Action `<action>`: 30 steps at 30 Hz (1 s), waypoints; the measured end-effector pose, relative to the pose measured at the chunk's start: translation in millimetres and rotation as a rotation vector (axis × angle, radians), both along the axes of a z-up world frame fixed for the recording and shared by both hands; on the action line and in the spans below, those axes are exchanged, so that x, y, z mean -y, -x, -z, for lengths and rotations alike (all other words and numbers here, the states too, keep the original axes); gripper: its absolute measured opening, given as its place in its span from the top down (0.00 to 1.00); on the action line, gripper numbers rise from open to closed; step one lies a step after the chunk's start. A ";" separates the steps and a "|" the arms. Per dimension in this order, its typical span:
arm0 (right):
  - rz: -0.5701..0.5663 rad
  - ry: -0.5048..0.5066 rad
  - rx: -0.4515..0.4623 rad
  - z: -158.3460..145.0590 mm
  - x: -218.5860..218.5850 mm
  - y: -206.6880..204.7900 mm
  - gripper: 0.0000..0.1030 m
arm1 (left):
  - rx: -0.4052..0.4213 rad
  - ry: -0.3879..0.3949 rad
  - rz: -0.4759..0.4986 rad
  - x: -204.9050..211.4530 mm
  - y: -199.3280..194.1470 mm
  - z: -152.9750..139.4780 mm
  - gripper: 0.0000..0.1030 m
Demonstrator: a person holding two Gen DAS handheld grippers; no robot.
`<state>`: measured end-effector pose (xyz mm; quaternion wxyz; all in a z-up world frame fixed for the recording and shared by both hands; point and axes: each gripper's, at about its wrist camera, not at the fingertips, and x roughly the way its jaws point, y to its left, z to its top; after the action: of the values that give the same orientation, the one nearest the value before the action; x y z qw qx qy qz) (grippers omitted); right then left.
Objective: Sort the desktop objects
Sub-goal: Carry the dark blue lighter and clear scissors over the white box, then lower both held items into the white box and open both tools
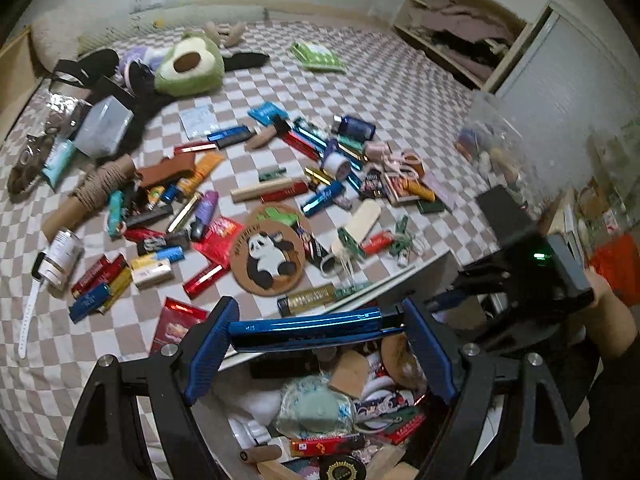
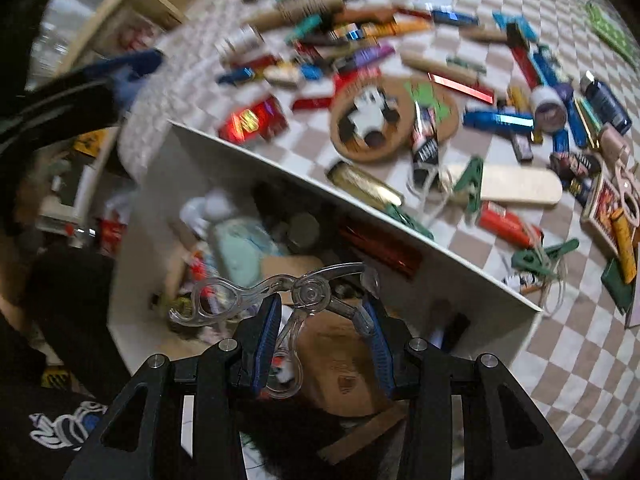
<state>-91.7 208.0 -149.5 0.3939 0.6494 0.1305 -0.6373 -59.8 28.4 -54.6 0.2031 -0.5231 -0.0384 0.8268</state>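
The left gripper (image 1: 316,332) grasps a shiny blue bar (image 1: 316,330) crosswise between its two blue fingers (image 1: 210,344), the bar running from the left finger to the right one and touching both. Directly below the gripper sits a white box (image 1: 416,270), whose rim runs just behind the bar; inside it, under the fingers, lie a pale green pouch (image 1: 316,408), a red flat pack (image 1: 324,445) and other small items. Ahead of the gripper, beyond the box rim, the checkered bed (image 1: 360,80) carries a wide scatter of things: a round panda coaster (image 1: 268,254) just ahead and slightly left, a gold bar (image 1: 308,298) close to the rim, and an avocado plush (image 1: 188,66) far ahead to the left. To the right of the left gripper, the right gripper's dark body shows with a hand (image 1: 604,292) on it.

The right gripper (image 2: 324,340) is clenched on a pair of clear plastic scissors (image 2: 280,292); its fingers press the pair from both sides, with one loop handle sticking out to the left and the other hanging down between the fingers. This gripper hangs over the same white box (image 2: 360,200), and the scissors are above its contents. Ahead and to the right, past the box wall, lie the panda coaster (image 2: 372,124) and a pale wooden stick (image 2: 516,190). This view is blurred toward its upper left.
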 end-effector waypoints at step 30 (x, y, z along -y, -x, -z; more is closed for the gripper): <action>0.008 -0.312 -0.044 50.3 13.5 3.5 0.37 | 0.129 0.083 0.149 -38.3 -25.5 50.9 0.19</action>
<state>-95.3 194.5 -199.8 0.2827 0.6892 0.2337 -0.6249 -34.3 66.7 -105.5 0.2393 -0.5848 0.0219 0.7748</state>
